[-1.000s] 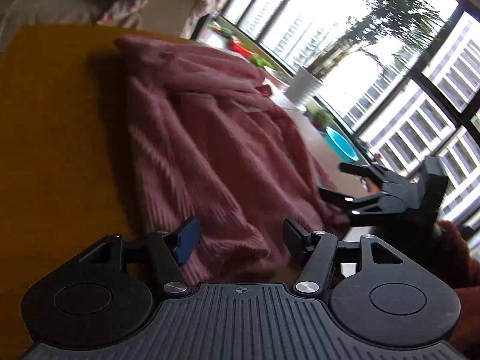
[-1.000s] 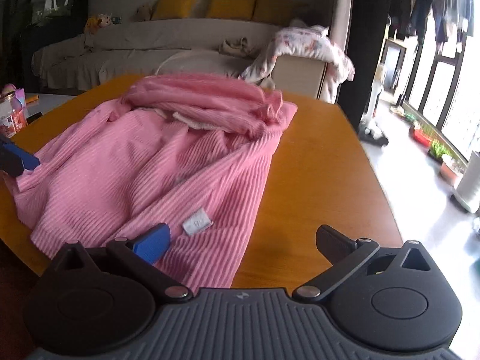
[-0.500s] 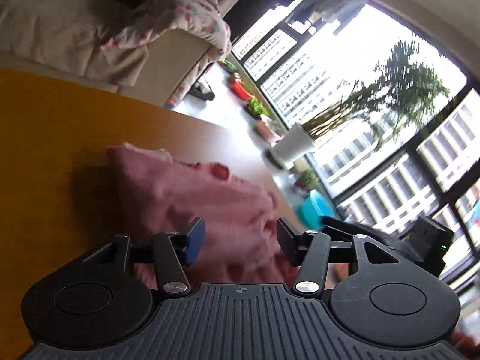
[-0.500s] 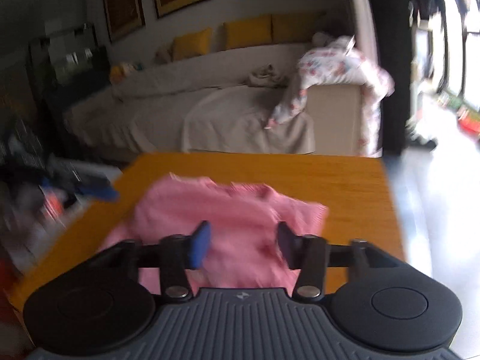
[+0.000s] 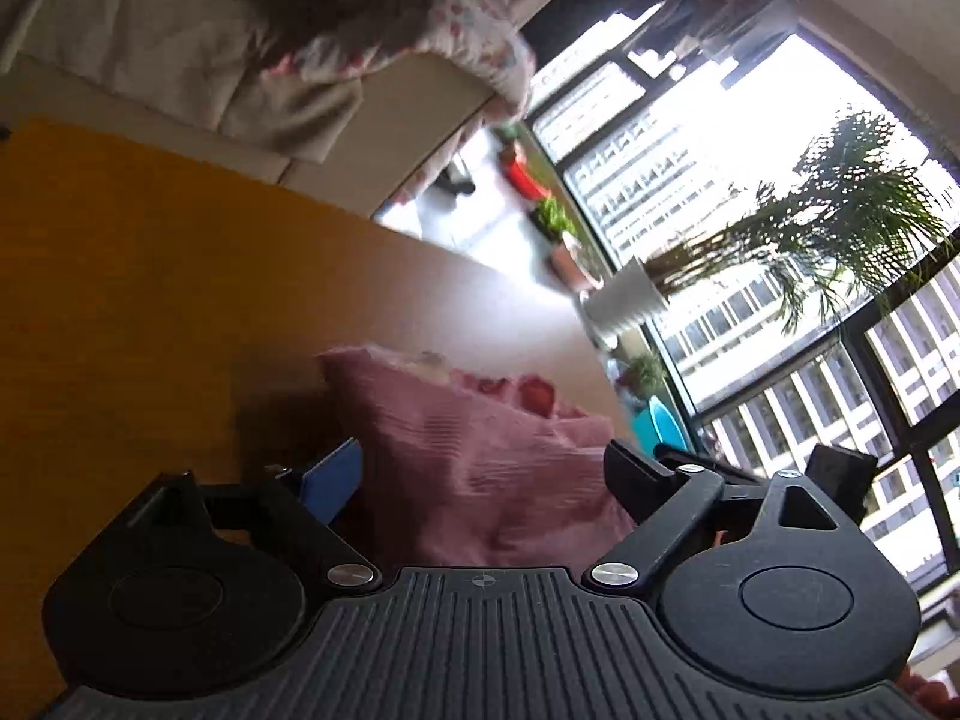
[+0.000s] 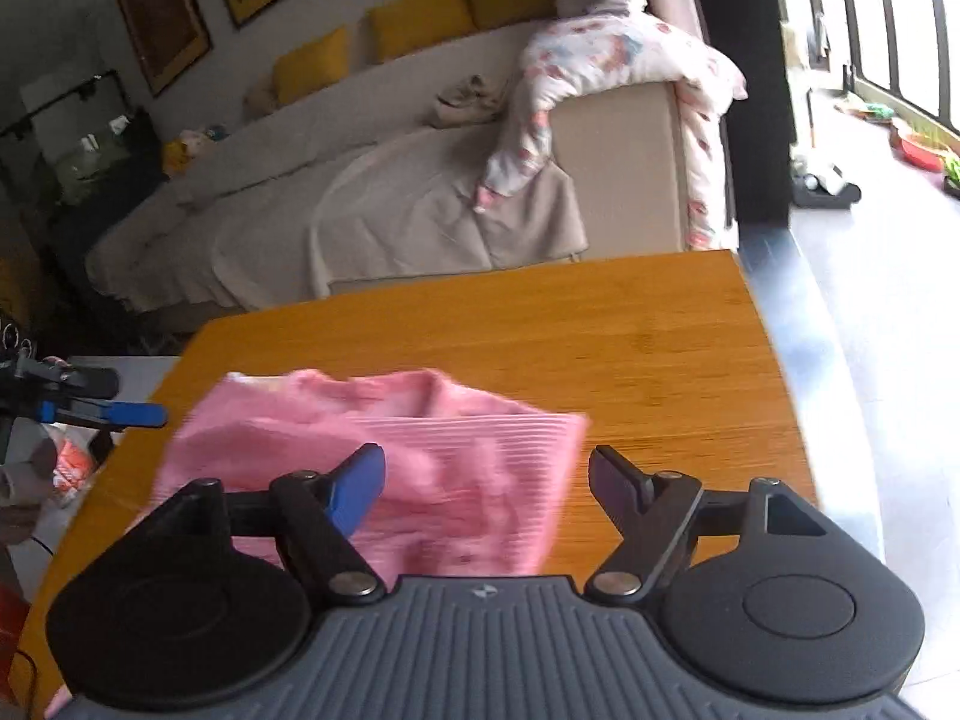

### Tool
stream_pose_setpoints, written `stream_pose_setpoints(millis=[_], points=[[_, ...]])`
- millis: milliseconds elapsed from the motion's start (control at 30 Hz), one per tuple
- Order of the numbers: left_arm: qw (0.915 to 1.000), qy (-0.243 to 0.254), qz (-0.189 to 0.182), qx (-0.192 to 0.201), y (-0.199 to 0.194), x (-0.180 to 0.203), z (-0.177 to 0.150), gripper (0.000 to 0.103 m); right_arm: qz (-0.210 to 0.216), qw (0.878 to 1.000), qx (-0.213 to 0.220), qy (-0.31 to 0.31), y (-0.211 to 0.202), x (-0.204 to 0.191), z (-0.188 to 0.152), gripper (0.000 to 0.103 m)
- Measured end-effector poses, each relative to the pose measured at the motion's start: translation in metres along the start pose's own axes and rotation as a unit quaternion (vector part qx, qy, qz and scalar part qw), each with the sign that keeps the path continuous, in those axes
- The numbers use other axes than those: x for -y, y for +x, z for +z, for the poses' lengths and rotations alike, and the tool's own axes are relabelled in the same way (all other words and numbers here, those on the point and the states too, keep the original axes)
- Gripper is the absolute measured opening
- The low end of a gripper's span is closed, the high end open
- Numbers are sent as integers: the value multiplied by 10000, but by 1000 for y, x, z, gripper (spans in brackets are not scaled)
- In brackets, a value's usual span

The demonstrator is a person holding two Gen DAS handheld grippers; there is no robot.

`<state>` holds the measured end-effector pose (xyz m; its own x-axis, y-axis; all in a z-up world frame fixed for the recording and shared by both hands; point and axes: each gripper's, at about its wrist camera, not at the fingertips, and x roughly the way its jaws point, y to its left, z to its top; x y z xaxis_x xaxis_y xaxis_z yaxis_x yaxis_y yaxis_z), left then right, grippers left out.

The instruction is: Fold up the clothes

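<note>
The pink garment [image 6: 384, 456] lies folded over on the wooden tabletop [image 6: 630, 348]. Both the left gripper [image 5: 480, 480] and the right gripper [image 6: 486, 480] hover above it, jaws spread, having just opened, pinching nothing.

— What do I have in front of me?

— One top [image 6: 420, 456], pink and ribbed, lying on the table [image 6: 630, 330].

— Flat?

— No. I see it doubled over into a squat, rumpled bundle, the ribbed layer on top, its far corner square, loose folds bunched along the far edge.

— Where on the table?

— Toward my near side, apart from the far edge; from my left it shows darker [image 5: 468, 456].
</note>
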<state>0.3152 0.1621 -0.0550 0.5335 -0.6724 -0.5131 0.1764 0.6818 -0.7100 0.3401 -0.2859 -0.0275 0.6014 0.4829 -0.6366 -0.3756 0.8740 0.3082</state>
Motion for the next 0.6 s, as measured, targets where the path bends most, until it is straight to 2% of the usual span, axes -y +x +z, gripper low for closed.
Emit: stream_pose_setpoints(millis=[133, 233, 300, 433, 467, 500, 533, 567, 600], points=[[9993, -83, -91, -357, 24, -15, -1, 91, 409, 9962, -281, 719, 25, 33, 2, 76], [9984, 6, -339, -448, 43, -15, -1, 92, 850, 9920, -418, 840, 45, 33, 2, 76], [9978, 18, -492, -444, 54, -13, 3, 92, 1039, 9910, -489, 695, 56, 26, 6, 76], [9978, 220, -509, -365, 72, -7, 12, 92, 1271, 9899, -609, 166, 83, 5, 21, 76], [9978, 238, -506, -350, 76, -7, 14, 90, 1243, 9902, -640, -11, 88, -2, 24, 70], [9979, 259, -474, -352, 79, -6, 16, 79, 1130, 9910, -671, -245, 91, -10, 25, 63], [9981, 286, -374, -397, 81, -6, 16, 52, 1015, 9912, -702, -479, 93, -19, 26, 41], [9981, 312, -280, -442, 83, -6, 16, 40, 899, 9907, -733, -712, 96, -27, 28, 21], [9981, 337, -198, -486, 85, -7, 17, 29, 814, 9900, -745, -876, 96, -33, 29, 16]])
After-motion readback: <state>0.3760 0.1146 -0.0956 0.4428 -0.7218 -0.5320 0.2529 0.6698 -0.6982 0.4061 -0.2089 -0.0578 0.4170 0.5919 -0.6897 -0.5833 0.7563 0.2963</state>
